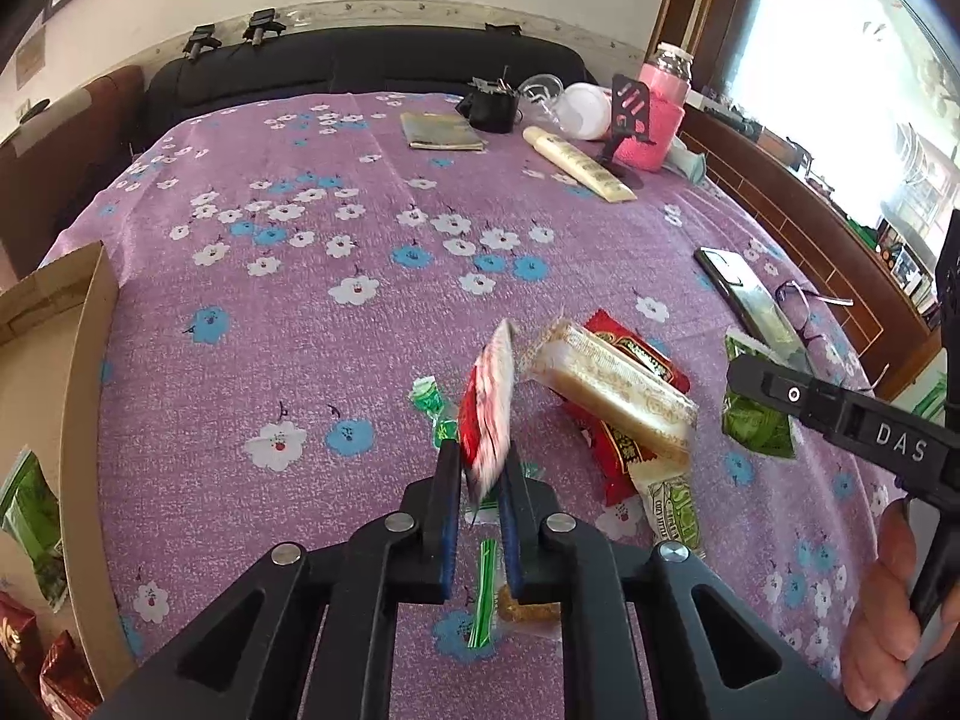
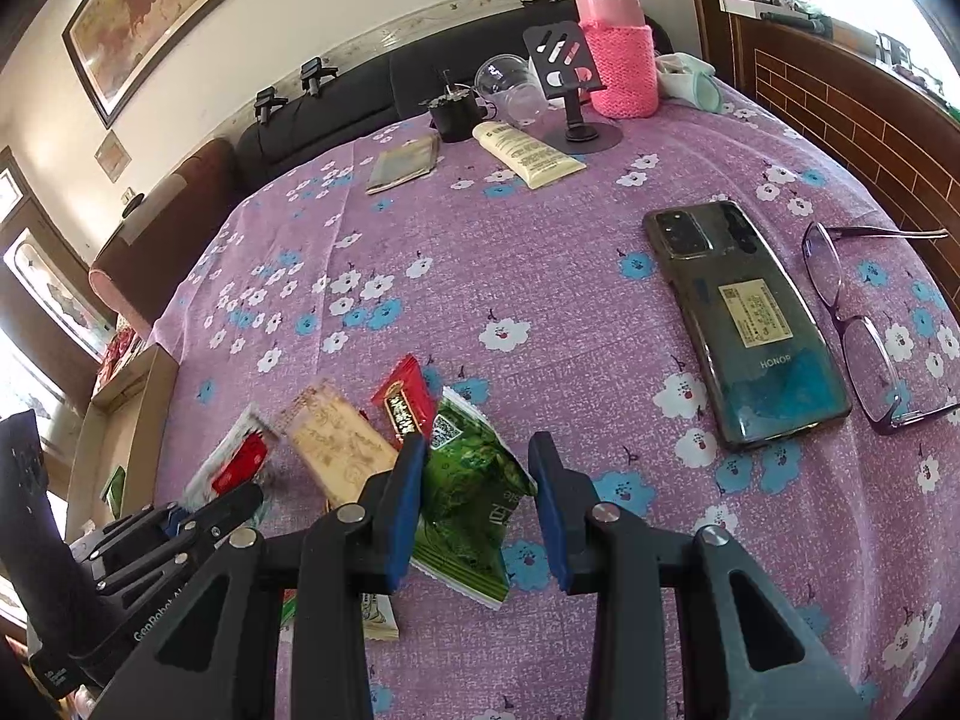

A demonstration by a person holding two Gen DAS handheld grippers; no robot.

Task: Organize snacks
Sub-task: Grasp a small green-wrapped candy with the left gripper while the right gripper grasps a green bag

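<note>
My left gripper (image 1: 483,462) is shut on a red-and-white snack packet (image 1: 489,402), which stands on edge above the purple flowered cloth (image 1: 336,348). To its right lies a heap: a tan bar packet (image 1: 612,390) over a red packet (image 1: 636,354), and a green packet (image 1: 753,414). In the right wrist view my right gripper (image 2: 477,450) is open, its pads apart over that green packet (image 2: 468,492), which lies flat on the cloth. The tan bar (image 2: 336,444), the red packet (image 2: 405,399) and the held packet (image 2: 240,462) sit to the left.
A cardboard box (image 1: 84,360) with green and red packets stands at the table's left edge. A phone (image 2: 744,324) and glasses (image 2: 864,324) lie at the right. A cream tube (image 2: 528,153), phone stand (image 2: 576,90), pink bottle (image 2: 618,54) and booklet (image 2: 402,165) are at the back.
</note>
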